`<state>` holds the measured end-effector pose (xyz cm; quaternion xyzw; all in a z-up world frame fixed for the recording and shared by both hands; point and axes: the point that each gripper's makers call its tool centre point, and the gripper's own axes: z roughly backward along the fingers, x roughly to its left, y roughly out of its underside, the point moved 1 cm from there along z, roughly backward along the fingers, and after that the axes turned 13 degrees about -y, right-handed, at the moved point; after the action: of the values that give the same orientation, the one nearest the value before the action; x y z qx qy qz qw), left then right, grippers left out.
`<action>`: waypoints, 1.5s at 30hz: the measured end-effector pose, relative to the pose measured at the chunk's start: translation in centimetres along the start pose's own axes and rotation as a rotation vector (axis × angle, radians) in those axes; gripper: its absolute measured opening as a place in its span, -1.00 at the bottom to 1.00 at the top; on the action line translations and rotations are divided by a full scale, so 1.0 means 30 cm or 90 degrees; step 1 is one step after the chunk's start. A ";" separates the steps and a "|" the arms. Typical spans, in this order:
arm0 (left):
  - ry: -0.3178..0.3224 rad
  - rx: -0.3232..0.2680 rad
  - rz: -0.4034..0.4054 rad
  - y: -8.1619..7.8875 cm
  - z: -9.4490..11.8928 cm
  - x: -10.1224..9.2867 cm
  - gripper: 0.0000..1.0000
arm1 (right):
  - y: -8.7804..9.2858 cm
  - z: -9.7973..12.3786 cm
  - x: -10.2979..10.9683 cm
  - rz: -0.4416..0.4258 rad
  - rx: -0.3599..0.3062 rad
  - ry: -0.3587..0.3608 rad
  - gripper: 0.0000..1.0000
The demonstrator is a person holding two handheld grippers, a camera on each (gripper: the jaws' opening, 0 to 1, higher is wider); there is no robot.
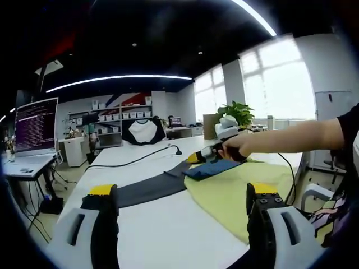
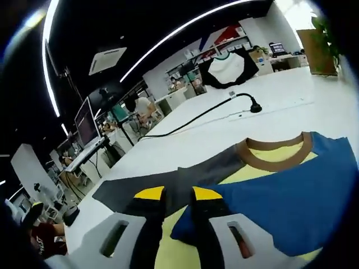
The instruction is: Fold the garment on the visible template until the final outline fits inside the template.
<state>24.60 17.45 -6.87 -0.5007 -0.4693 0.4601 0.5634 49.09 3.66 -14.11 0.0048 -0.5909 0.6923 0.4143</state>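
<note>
Garment (image 1: 235, 188): lies flat on the white table (image 1: 168, 224), toward its right side in the left gripper view. Its near right edge is cut off there behind the left gripper's jaw, and no template outline can be made out under it. Yellow body, blue panel (image 2: 291, 196), dark grey sleeve (image 1: 148, 190), brown collar (image 2: 272, 154). The sleeve runs out to the left along the table; the collar faces the far end, where a black cable (image 2: 202, 115) lies.

Left gripper (image 1: 182, 204): jaws spread wide, holding nothing, hovering above the near table edge, apart from the cloth.

Right gripper (image 2: 176, 196): jaws nearly pressed together, low on the cloth where sleeve meets blue panel. A grey fold sits in the narrow gap, but whether it is actually pinched cannot be told.

Hand (image 1: 235, 147): arm reaches in from the right, roughly level, wrapped round the right gripper at the blue panel
</note>
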 end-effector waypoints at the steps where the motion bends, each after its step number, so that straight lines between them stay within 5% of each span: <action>1: 0.000 0.000 0.000 -0.001 0.001 0.000 0.99 | 0.005 0.007 -0.003 -0.007 0.016 0.007 -0.52; 5: -0.001 -0.002 0.000 -0.004 0.004 0.002 0.99 | 0.053 0.041 -0.011 -0.080 0.102 0.032 -0.17; 15: -0.001 -0.003 0.000 -0.009 0.007 0.006 0.99 | 0.176 0.080 0.016 -0.172 0.240 0.048 -0.15; 19: -0.001 -0.004 0.001 -0.012 0.007 0.007 0.99 | 0.202 0.055 0.042 -0.233 0.228 0.018 -0.30; 30: -0.002 -0.004 0.003 -0.013 0.010 0.012 0.99 | 0.191 0.016 0.052 -0.248 0.194 0.017 -0.58; 35: -0.002 -0.006 0.004 -0.018 0.016 0.016 0.99 | 0.177 -0.002 0.039 -0.165 0.192 0.035 -0.96; 45: -0.008 -0.006 0.007 -0.017 0.022 0.026 0.99 | 0.207 -0.040 0.054 0.017 0.236 0.016 -0.99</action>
<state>24.08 18.26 -6.28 -0.5030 -0.4722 0.4639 0.5557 45.01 5.84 -18.74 0.0641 -0.4479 0.7948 0.4045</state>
